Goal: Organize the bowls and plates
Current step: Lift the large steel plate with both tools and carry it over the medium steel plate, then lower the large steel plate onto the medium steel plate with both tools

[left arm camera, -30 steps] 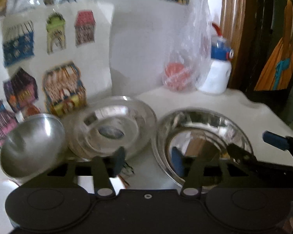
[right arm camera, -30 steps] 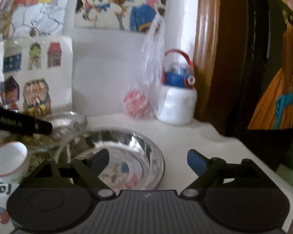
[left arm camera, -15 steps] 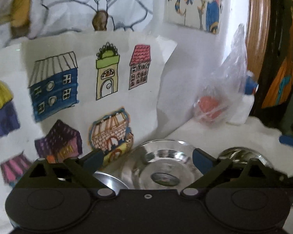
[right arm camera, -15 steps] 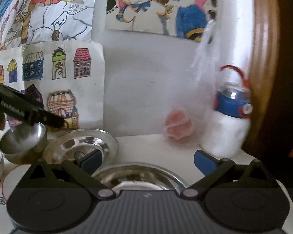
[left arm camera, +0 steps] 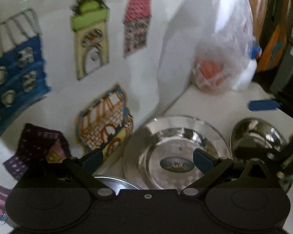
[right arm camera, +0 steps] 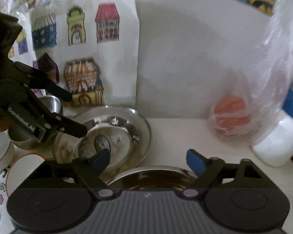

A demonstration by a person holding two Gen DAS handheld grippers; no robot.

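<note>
On the white counter (right arm camera: pixel 185 136) against the wall, your left gripper (left arm camera: pixel 148 159) hangs with its blue-padded jaws spread wide and nothing between them; the jaws have just been opening; beyond them lies a shallow round steel plate with an oval label at its centre (left arm camera: pixel 175 150), its rim close to the sheet of coloured house drawings (left arm camera: pixel 87 58) propped on the wall. Just under that gripper's left finger you see the rim of a small steel bowl (left arm camera: pixel 115 183); whether it touches the plate you cannot tell. To the right of the plate sits a deeper steel dish (left arm camera: pixel 257 134), partly behind your right gripper's black linkage.

From the right wrist view, your right gripper (right arm camera: pixel 148 160) also stands open, holding nothing, its jaws having just closed a little; the deeper steel dish (right arm camera: pixel 152 177) lies directly below them, the labelled plate (right arm camera: pixel 127 128) just behind it. At the left edge, two white red-rimmed cups (right arm camera: pixel 0 152) stand near the steel bowl. Farther right, a clear plastic bag with something orange-red inside (right arm camera: pixel 230 119) leans beside a white jug with a blue top (right arm camera: pixel 279 146).
</note>
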